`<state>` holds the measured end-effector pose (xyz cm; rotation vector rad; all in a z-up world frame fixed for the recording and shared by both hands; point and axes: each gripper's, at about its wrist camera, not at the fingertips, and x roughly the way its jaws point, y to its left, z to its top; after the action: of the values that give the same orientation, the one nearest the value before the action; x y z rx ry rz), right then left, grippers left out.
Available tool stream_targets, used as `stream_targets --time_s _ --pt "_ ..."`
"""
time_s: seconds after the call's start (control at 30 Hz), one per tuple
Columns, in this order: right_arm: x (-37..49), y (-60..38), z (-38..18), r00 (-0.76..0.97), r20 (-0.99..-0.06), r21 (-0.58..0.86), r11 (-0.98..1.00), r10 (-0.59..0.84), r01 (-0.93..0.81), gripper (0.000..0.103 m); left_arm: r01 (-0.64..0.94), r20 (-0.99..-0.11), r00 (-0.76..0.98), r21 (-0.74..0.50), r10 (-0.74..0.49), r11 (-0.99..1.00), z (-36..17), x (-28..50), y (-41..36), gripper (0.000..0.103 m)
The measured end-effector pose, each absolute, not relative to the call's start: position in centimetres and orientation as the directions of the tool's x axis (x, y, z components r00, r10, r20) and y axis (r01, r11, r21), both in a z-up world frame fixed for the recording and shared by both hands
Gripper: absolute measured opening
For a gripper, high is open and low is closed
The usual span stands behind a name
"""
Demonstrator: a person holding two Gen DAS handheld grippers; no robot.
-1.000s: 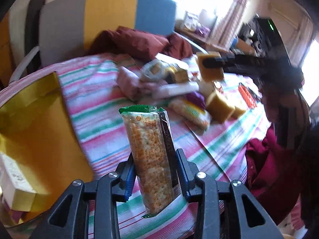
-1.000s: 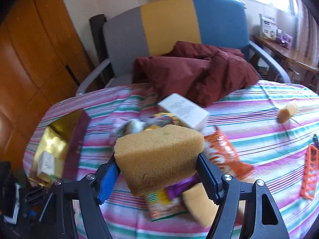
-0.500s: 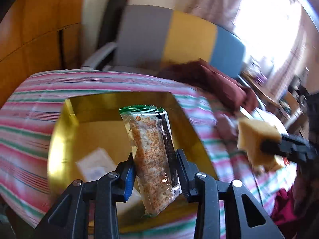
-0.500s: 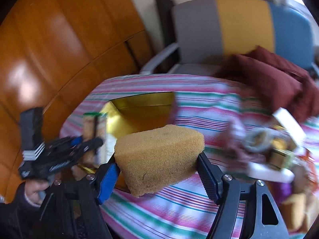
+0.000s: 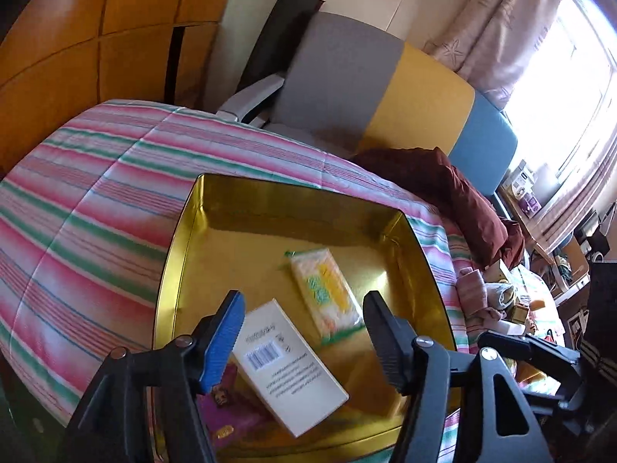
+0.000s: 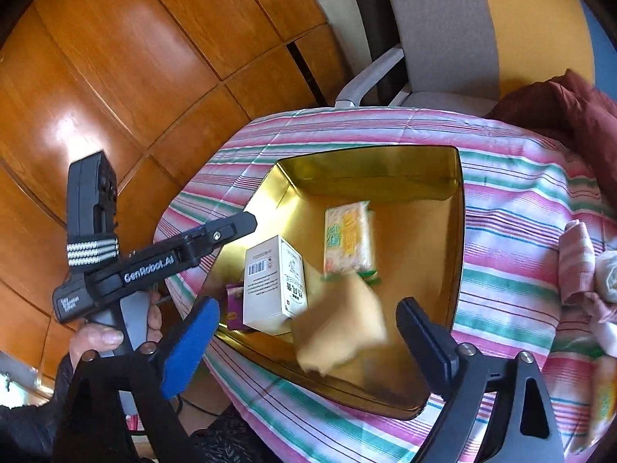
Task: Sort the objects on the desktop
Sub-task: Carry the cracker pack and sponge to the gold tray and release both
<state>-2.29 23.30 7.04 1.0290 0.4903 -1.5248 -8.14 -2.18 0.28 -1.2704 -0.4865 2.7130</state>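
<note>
A gold tin tray [image 5: 293, 185] [image 6: 370, 152] sits on the striped tablecloth. In it lie a cracker packet [image 5: 327, 293] [image 6: 349, 237], a white box [image 5: 289, 362] [image 6: 275, 281] and a purple packet [image 5: 231, 405]. My left gripper [image 5: 304, 332] hangs over the tray with its jaws opening and nothing between them; in the right wrist view the left gripper [image 6: 246, 220] reaches in from the left. My right gripper [image 6: 308, 347] is also opening. The yellow sponge [image 6: 339, 324] is blurred between its jaws, free of both pads, over the tray's near corner.
A chair [image 5: 347, 77] with a grey, yellow and blue back stands behind the table, with a maroon cloth [image 5: 455, 200] on it. More loose items [image 5: 497, 289] are heaped right of the tray. Wood panelling [image 6: 115, 77] lies left of the table's edge. A hand [image 6: 100, 335] holds the left gripper.
Both grippers swung left from the heap to the tray. The left let go of the cracker packet, which now lies in the tray. The right jaws spread and the sponge came loose.
</note>
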Motion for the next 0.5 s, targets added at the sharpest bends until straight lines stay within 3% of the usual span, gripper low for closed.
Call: stream_targets --time_s 0.5 --pt "-6.6 29.0 7.4 -0.062 -0.826 0.206 -0.402 -0.560 0.892 0.095 -0.071 -0.753 -0.596 -0.298 0.280 -0.952 -0.2 -5.3 2.9 0.065"
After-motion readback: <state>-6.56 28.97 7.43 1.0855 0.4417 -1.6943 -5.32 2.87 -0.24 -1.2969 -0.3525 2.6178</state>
